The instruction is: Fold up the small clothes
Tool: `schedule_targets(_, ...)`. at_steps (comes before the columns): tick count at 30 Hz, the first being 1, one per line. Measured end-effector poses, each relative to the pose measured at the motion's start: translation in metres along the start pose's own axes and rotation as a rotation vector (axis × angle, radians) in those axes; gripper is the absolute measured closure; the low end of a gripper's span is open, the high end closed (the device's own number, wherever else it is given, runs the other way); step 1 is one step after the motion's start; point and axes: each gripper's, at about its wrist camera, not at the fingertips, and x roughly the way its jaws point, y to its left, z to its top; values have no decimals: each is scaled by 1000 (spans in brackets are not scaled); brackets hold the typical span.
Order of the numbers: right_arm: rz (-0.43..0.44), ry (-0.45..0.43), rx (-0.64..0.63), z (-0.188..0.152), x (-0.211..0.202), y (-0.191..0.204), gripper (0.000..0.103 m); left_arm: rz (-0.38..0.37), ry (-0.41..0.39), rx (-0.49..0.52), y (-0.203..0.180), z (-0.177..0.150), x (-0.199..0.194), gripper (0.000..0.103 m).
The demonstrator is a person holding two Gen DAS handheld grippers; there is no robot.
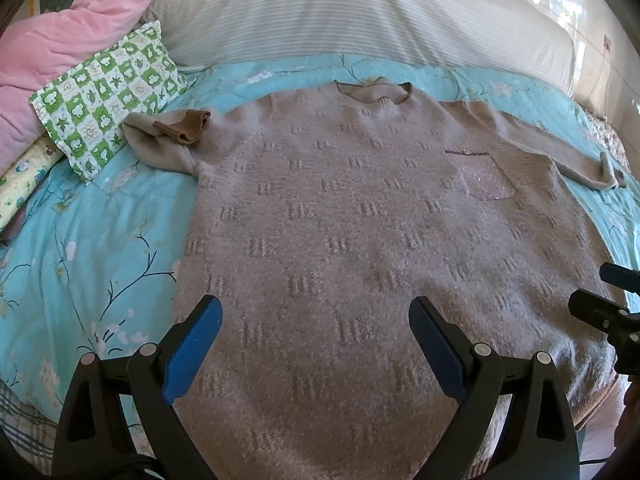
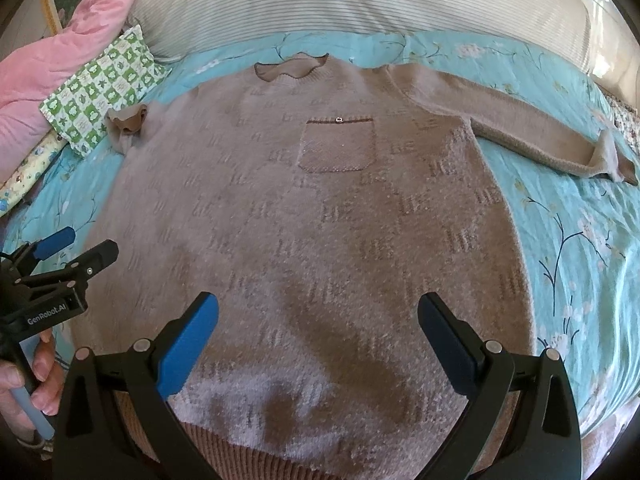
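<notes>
Covering most of both frames, the turquoise floral bedspread (image 2: 568, 208) has a tan knit sweater (image 2: 320, 240) laid flat, front up, across the centre. A striped bolster (image 1: 360, 12) runs along the top, a pink quilt (image 1: 72, 32) sits upper left, and a green checked pillow (image 1: 108, 96) is just below it. One sleeve (image 2: 520, 132) stretches right; the other looks bunched up at the left, I think. The chest pocket (image 2: 338, 144) faces up. Left gripper (image 1: 316, 344) and right gripper (image 2: 320, 340) both hover over the hem, spread wide, holding nothing.
</notes>
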Motion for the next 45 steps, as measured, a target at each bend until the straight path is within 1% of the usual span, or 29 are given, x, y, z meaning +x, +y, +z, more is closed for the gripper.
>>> schedule_targets(2,17,4,11,1,1,-1,3,1,5,1,-1,1,1,8)
schedule_targets(14,31,-10,24,5,4,-9,3,5,32,6,-2,5,6,8)
schedule_targets(18,56,-15,59,8,4,-19,3,1,16,2,-3,9,10,8)
schedule_targets(20,81,-23,100,10,4,-32,3,-1,18,-3,-2,13,14,8)
schedule_targets(21,80,-25,119,11,3,-39,3,-1,19,-8,-1,16,16,8)
schedule_targets(25,73,-45,232,17,0,-85,3,-13,28,-29,4,32,24,8)
schedule_targets(28,59,-74,346,22,-5,-135,3,-23,17,-29,4,47,28,8)
schedule_targets(30,28,-89,397,25,-8,-163,3,-30,5,-21,3,60,32,8)
schedule_targets(33,-24,-129,475,32,-14,-212,3,-54,23,-8,0,76,43,8)
schedule_targets(35,-34,-160,536,38,-18,-244,5,-55,25,1,-3,89,51,8)
schedule_targets(37,-70,-175,586,47,-19,-274,10,-58,27,8,-5,101,60,8)
schedule_targets(39,-104,-208,630,58,-21,-309,11,-63,33,1,-6,112,70,7)
schedule_targets(40,-121,-208,652,62,-19,-318,15,-60,36,-2,-6,118,75,7)
schedule_targets(42,-126,-243,712,70,-16,-350,21,-67,34,-21,-4,126,85,7)
schedule_targets(44,-148,-252,783,77,-9,-379,24,-59,39,-32,-3,134,97,7)
schedule_targets(45,-150,-259,811,78,-6,-392,27,-51,41,-34,-2,136,102,7)
